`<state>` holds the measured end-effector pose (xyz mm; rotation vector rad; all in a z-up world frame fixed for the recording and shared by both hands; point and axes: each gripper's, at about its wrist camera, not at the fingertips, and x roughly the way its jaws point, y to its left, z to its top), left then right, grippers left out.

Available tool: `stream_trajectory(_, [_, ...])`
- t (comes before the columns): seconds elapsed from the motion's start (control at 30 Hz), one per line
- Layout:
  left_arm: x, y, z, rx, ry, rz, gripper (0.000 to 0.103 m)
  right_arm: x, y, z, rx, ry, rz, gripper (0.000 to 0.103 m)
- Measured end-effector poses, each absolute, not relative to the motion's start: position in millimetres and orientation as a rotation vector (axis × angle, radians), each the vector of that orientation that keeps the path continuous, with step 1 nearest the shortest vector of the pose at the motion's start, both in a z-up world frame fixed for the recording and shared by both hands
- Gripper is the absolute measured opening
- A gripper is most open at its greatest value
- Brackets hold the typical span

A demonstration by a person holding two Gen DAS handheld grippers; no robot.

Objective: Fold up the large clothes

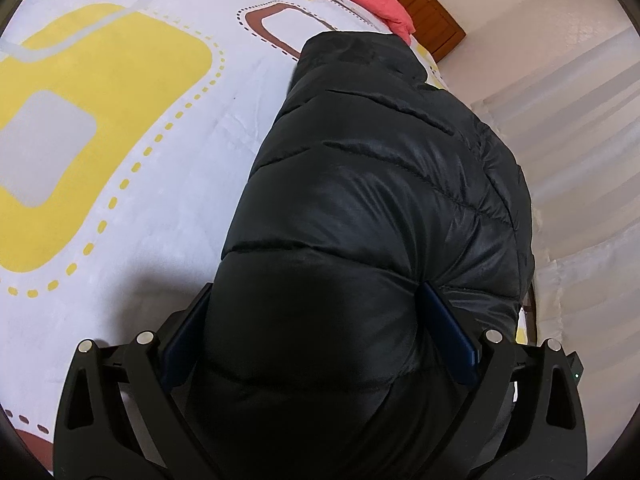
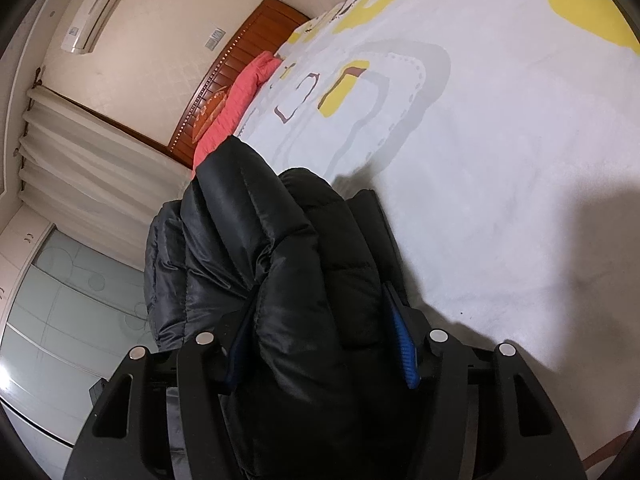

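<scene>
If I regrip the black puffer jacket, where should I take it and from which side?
Probably by the puffy folded end of the black puffer jacket nearest you, coming from the near bed edge: that bulge is thick and rounded, and quilted channels give the fingers purchase.

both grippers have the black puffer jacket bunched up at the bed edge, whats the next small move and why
Probably carry the black puffer jacket further onto the bedspread and lay it flat. Both the left gripper and the right gripper have thick folds between their jaws, and part of the jacket lies at the bed's edge, with open bedspread beside it.
</scene>
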<state>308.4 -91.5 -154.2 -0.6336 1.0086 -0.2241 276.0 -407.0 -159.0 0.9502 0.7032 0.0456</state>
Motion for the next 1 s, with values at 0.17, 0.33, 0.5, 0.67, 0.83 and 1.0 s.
stream_trajectory(0.17, [307, -93, -154, -0.629, 1.002, -0.225, 0.098, 271, -408, -160, 0.948, 0.685, 0.048, 0.056])
stream_trajectory(0.33, [309, -88, -154, -0.658, 1.003, -0.247, 0.098, 268, -411, -158, 0.957, 0.684, 0.058, 0.057])
stream_trajectory(0.5, [310, -70, -147, -0.714, 1.037, -0.291, 0.098, 268, -416, -148, 0.958, 0.729, 0.083, 0.067])
stream_trajectory(0.67, [318, -59, -134, -0.705, 0.971, -0.318, 0.098, 279, -419, -133, 0.881, 0.773, 0.111, 0.076])
stream_trajectory(0.83, [338, -62, -155, -0.813, 1.054, -0.393, 0.101, 300, -419, -134, 0.800, 0.832, 0.117, 0.087])
stream_trajectory(1.0, [342, -64, -163, -0.821, 1.056, -0.433, 0.101, 311, -426, -154, 0.889, 0.851, 0.216, 0.089])
